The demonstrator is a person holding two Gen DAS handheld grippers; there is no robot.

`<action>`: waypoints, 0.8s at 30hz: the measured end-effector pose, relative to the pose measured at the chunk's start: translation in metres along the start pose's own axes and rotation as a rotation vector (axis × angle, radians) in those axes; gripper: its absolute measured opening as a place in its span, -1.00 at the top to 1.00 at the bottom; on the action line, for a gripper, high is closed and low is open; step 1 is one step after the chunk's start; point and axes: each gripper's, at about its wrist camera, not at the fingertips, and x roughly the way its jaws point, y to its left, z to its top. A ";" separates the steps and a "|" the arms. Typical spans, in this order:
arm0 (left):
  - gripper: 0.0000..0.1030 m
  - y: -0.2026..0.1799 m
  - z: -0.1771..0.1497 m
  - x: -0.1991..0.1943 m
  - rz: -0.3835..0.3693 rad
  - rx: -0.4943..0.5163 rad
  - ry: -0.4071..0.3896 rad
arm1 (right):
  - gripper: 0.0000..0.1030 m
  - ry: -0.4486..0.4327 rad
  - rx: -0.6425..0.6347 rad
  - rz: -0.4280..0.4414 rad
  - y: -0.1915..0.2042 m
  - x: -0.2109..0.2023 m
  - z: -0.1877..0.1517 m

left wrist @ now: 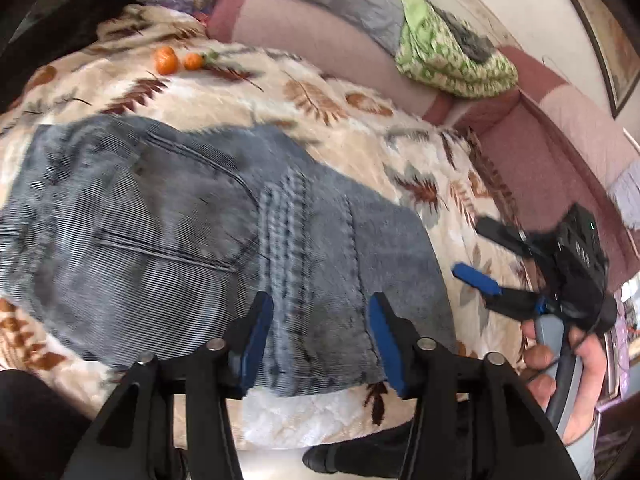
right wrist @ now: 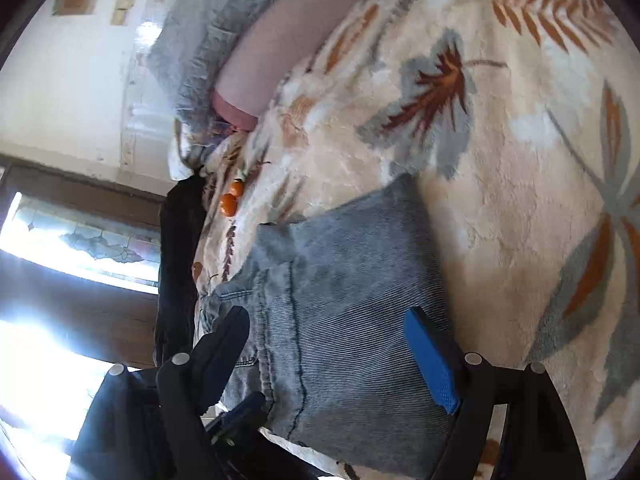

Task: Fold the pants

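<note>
Plush cream blanket point(left wrist: 328, 92) with rust and grey leaf print, spread over a bed. Folded grey-blue denim pants point(left wrist: 168, 216), ribbed weave, stitched seams and a back pocket, flat on the blanket near its front edge. Pink bolster point(left wrist: 320, 36) and green patterned cloth bundle point(left wrist: 448, 56) along the far side. Left gripper point(left wrist: 320, 336): jaws open, blue textured pads above the pants' hem, nothing pinched. Right gripper point(right wrist: 340, 356): jaws wide open over the denim, nothing held. Two small round orange fruits point(left wrist: 176, 61) beyond the pants.
</note>
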 end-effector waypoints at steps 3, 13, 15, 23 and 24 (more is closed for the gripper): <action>-0.60 0.033 0.003 -0.029 0.137 -0.097 -0.116 | -0.63 -0.008 -0.097 -0.006 0.011 -0.003 -0.027; -0.60 0.089 0.005 -0.034 0.538 -0.014 -0.134 | -0.69 -0.005 -0.291 -0.257 0.007 0.022 -0.058; -0.60 0.096 0.001 -0.035 0.560 0.018 -0.126 | -0.79 -0.004 -0.292 -0.243 0.008 0.023 -0.057; -0.60 0.117 -0.006 -0.033 0.479 -0.028 -0.097 | -0.84 -0.011 -0.421 -0.308 0.020 0.032 -0.072; -0.60 0.118 -0.006 -0.033 0.465 -0.039 -0.101 | -0.86 -0.011 -0.436 -0.317 0.021 0.033 -0.073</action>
